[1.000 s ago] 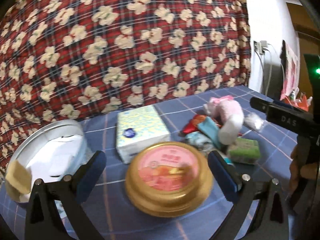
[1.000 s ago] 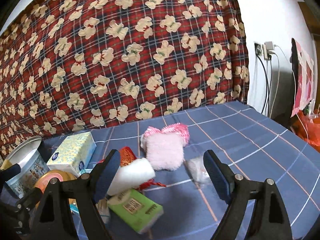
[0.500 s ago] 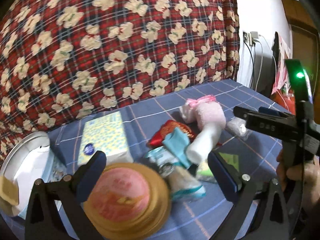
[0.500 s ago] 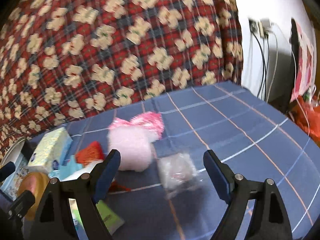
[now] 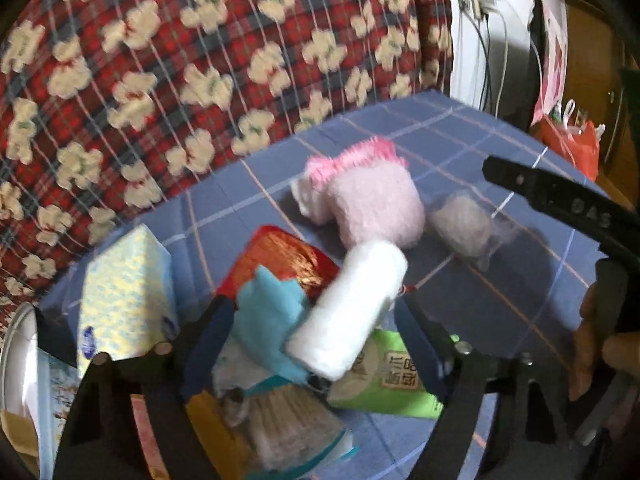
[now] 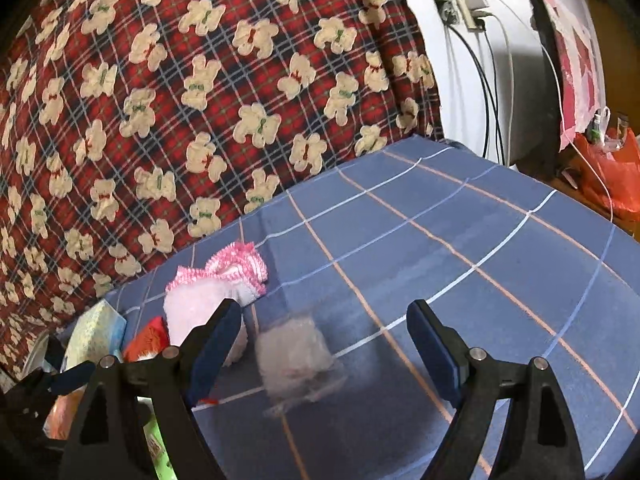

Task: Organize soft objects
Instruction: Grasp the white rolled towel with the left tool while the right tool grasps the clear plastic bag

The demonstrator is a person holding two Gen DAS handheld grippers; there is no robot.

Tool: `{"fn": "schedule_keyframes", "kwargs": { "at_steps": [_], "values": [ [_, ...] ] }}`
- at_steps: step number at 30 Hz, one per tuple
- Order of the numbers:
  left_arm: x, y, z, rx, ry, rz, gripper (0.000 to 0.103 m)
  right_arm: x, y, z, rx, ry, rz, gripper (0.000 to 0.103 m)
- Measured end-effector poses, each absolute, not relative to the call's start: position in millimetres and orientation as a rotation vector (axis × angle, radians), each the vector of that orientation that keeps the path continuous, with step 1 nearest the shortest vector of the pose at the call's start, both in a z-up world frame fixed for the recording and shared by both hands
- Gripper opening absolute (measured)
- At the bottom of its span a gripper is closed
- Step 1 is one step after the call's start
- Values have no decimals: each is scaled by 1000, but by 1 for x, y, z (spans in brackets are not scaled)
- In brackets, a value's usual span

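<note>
Blue checked cloth [image 6: 460, 248]; right gripper [image 6: 322, 346] wide over seemingly clear pouch [image 6: 294, 354].

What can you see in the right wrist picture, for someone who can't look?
The open right claw hovers over a small clear bag of fluff on a blue checked cloth. A pink fuzzy sock lies left of it, before a red teddy-bear blanket.

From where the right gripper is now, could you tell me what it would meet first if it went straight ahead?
Most likely the small clear plastic packet, which lies on the blue checked cloth between the open jaws of the right gripper, slightly toward the left one. The pink fuzzy sock sits further left, outside that line. Depth is blurred, so this is tentative.
</note>
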State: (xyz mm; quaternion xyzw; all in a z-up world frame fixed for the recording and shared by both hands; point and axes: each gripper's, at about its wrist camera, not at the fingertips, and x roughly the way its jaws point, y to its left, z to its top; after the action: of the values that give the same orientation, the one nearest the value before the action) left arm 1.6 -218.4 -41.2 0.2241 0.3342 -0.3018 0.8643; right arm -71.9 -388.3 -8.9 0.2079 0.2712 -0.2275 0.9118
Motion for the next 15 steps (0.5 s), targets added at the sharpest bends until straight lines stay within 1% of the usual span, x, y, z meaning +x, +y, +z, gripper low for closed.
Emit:
{"fn": "schedule_keyframes", "kwargs": {
  "at_steps": [1,3,4,8,9,10,11,15],
  "values": [
    [4,-221,-45,475,721,-631,78,-70,-387,-10,417,571,-465,87],
    [6,-228,-54,494,747,-627,71,-65,-382,-13,391,600,-453,87],
    [6,-231,-57,507,752,-627,69,-62,-380,-15,376,616,-445,87],
    [3,-242,-66,553,756,-625,68,-52,-373,-21,320,677,-444,87],
    [4,-242,-66,555,757,-624,67,-49,-373,-23,317,694,-440,87],
    [6,-243,-66,555,763,-625,64,-49,-374,-25,318,704,-439,87],
    [7,-244,-66,554,769,-625,56,-47,-375,-27,320,719,-439,87],
    [9,-249,-67,579,770,-635,46,-40,-375,-33,308,776,-434,87]
  ]
}}
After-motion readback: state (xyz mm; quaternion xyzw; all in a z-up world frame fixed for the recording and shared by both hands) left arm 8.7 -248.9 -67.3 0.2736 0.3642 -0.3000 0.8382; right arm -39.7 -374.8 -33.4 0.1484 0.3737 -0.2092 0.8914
